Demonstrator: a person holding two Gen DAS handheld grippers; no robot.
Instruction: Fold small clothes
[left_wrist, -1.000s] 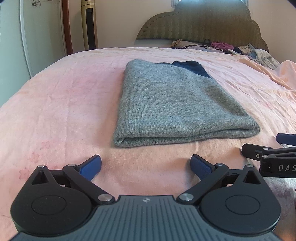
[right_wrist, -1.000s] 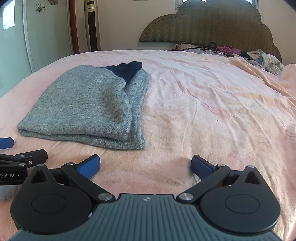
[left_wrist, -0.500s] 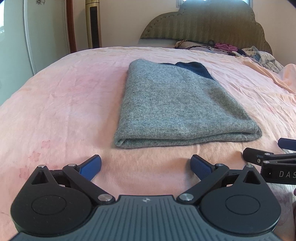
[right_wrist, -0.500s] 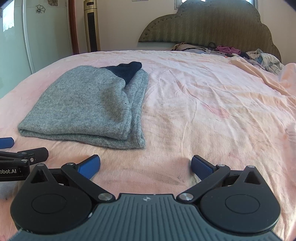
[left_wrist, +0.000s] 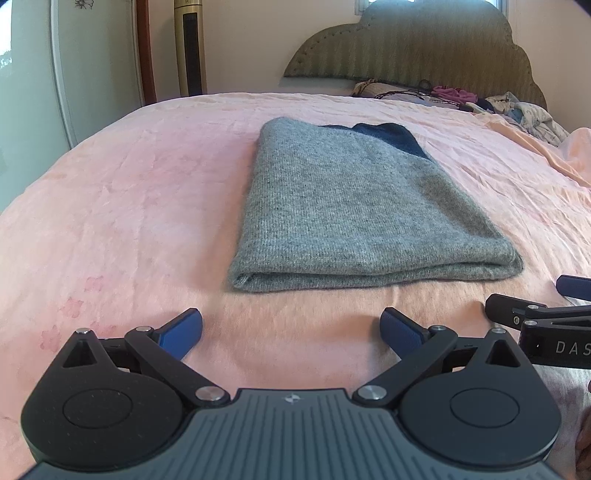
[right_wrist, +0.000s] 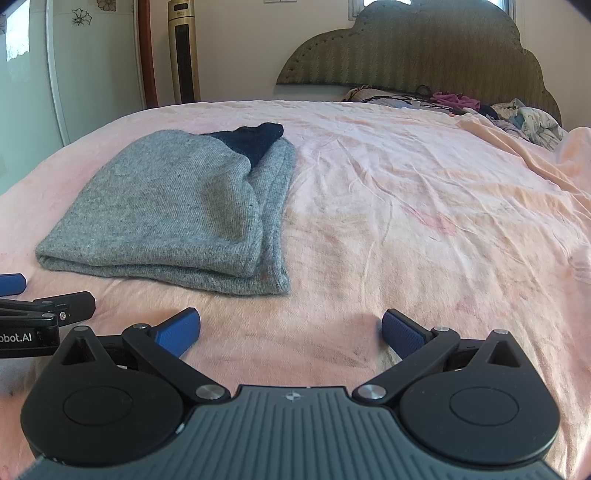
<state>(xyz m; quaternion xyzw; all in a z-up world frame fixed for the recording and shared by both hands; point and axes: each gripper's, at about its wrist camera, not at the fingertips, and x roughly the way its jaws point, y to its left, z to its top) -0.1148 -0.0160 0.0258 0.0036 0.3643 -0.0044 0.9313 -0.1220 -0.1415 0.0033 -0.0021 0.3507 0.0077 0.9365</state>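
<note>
Both grippers, left (left_wrist: 291, 328) and right (right_wrist: 291, 330), are hovering spread wide and empty. The sweater (left_wrist: 354, 210) is lying folded mid-frame ahead of the left one, its long axis running away toward the headboard (left_wrist: 413, 44); in the right view it is sitting upper left, so the left gripper is nearer.

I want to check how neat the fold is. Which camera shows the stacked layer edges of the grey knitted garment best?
The right wrist view: the folded grey knitted garment shows its stepped layers along its right side. The left wrist view shows mostly its flat top and front fold.

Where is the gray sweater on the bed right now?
The folded gray sweater lies on the pink bedsheet, straight ahead of the open left gripper and ahead-left of the open right gripper, neither touching it.
</note>
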